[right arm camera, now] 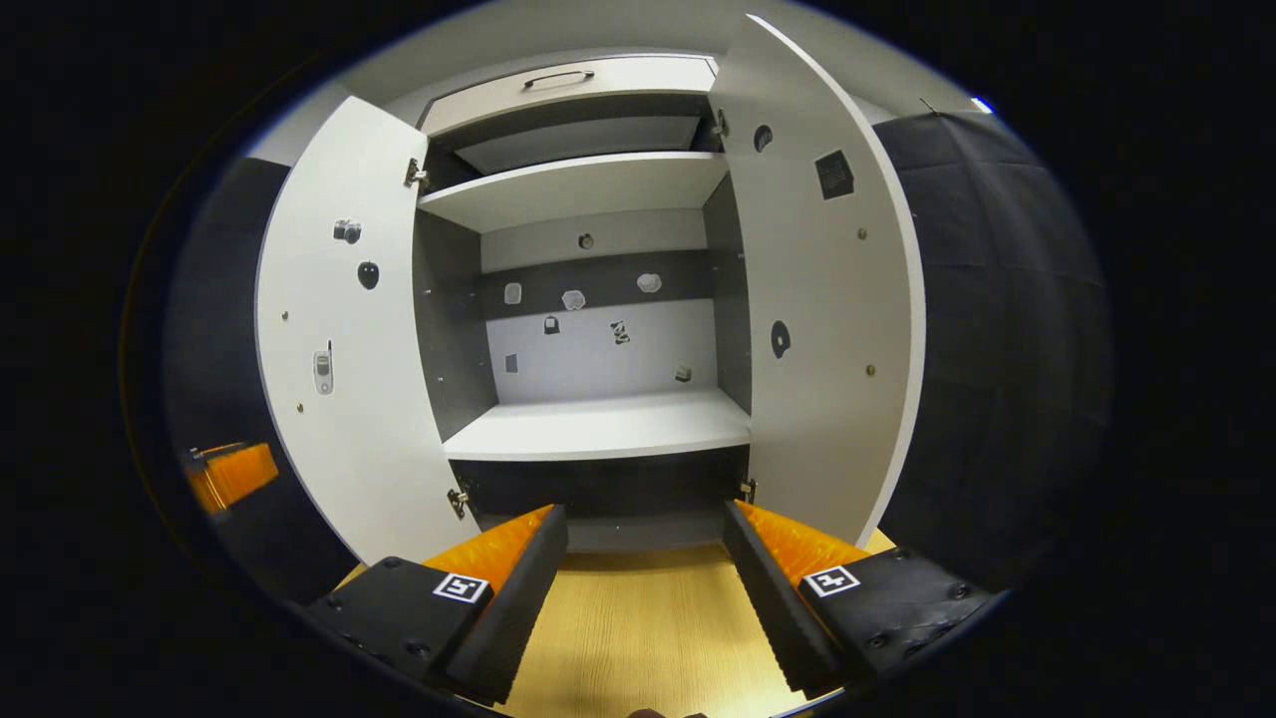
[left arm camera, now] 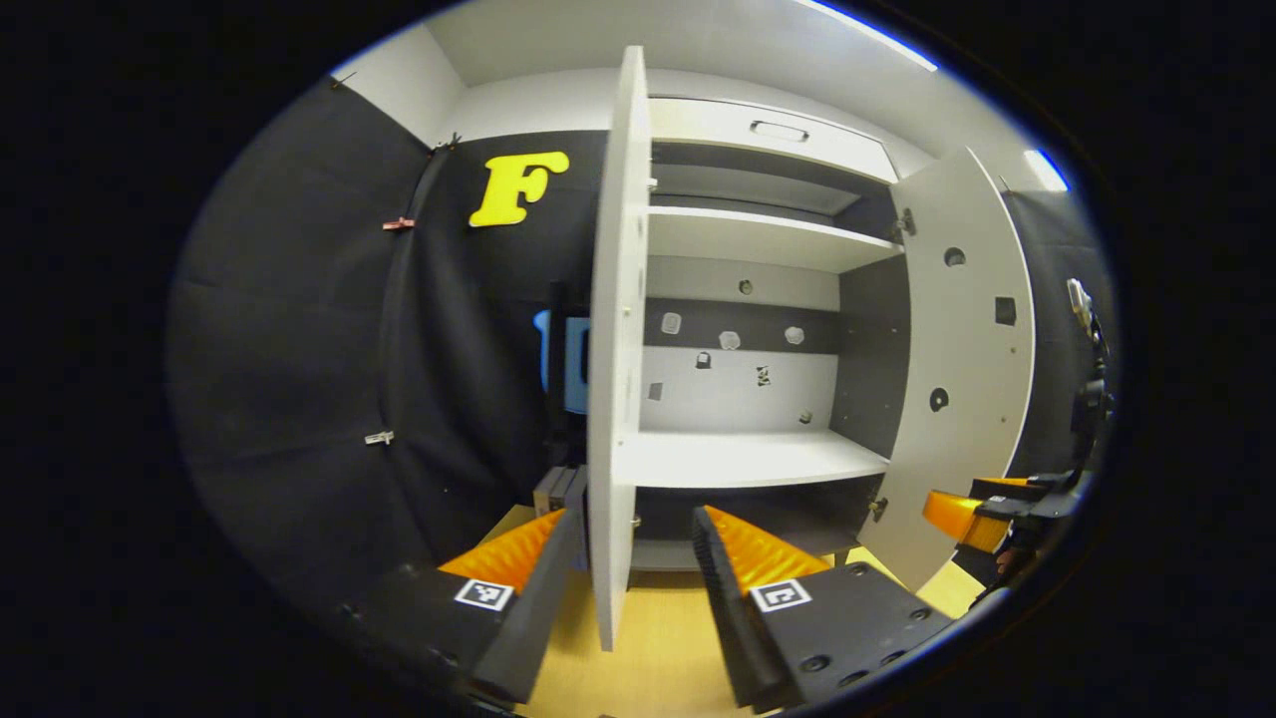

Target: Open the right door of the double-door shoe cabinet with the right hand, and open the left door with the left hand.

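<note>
In the left gripper view, our left gripper [left arm camera: 633,558] sits at the bottom centre with its fingers apart, one on each side of the left door's [left arm camera: 616,349] free edge. The near-side finger lies close against the panel, the other stands clear of it; we cannot tell whether either pad touches. That door runs edge-on up the middle of the frame, swung fully out from the shoe cabinet [left arm camera: 743,459]. At the right of the frame the right door [left arm camera: 957,369] also stands open, and beyond it, at the lower right edge, we see the other gripper's orange finger.

In the right gripper view, our right gripper [right arm camera: 643,558] hangs at bottom centre, fingers spread wide over the wooden floor [right arm camera: 638,628], holding nothing. Above it the cabinet's white shelves lie exposed between the two open doors.
</note>
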{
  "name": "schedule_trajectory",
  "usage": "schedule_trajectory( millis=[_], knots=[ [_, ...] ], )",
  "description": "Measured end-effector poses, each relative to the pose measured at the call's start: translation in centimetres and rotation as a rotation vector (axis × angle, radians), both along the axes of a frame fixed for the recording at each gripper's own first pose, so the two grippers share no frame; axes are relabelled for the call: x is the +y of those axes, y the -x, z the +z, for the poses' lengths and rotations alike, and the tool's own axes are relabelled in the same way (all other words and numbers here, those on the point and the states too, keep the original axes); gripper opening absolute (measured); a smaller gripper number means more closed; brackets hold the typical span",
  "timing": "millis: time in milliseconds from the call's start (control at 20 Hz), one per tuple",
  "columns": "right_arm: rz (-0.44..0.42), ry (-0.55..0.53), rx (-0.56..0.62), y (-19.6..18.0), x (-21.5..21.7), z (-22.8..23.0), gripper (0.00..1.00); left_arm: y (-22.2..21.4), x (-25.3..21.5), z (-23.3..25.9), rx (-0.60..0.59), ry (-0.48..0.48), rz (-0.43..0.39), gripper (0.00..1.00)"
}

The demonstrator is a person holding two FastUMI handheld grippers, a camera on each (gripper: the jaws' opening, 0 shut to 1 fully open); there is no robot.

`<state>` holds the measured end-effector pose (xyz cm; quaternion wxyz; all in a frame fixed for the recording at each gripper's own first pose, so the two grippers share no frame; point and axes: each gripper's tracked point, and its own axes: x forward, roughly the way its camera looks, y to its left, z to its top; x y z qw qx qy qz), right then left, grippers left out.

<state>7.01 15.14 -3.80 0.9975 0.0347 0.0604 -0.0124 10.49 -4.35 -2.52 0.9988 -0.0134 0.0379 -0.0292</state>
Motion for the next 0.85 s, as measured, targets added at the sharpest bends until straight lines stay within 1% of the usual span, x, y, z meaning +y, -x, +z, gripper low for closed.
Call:
schedule_trajectory(
  millis=[50, 100, 150, 250, 400, 500, 750, 850],
  knots=[
    [-0.007, -0.002, -0.007, 0.1, -0.6, 0.3, 0.99, -0.7, -1.7, 0.7, -0.008, -0.009, -0.013, 0.82],
    [-0.019, 0.002, -0.014, 0.3, -1.4, 0.5, 0.98, -1.0, -2.5, 0.9, -0.02, -0.022, -0.021, 0.88],
    [-0.031, 0.004, -0.014, 0.4, -2.1, 0.6, 0.98, -1.2, -3.3, 1.1, -0.032, -0.032, -0.022, 0.96],
    [-0.05, -0.008, -0.015, 0.9, -3.2, 0.3, 0.98, -1.6, -4.4, 1.4, -0.055, -0.03, -0.015, 0.97],
    [-0.08, -0.008, -0.009, 2.3, -4.5, -0.9, 0.98, -1.6, -5.9, 1.2, -0.077, 0.025, -0.013, 0.97],
    [-0.081, 0.0, -0.002, 3.0, -4.5, -1.7, 0.99, -1.4, -6.1, 0.5, -0.071, 0.045, -0.007, 0.97],
    [-0.013, 0.029, -0.008, 4.0, -2.2, -2.1, 0.99, -0.9, -5.8, -0.9, -0.042, 0.013, 0.008, 0.98],
    [0.018, 0.043, -0.014, 4.2, -1.0, -2.1, 0.99, -0.8, -5.6, -1.0, -0.043, 0.014, 0.009, 0.97]
  ],
)
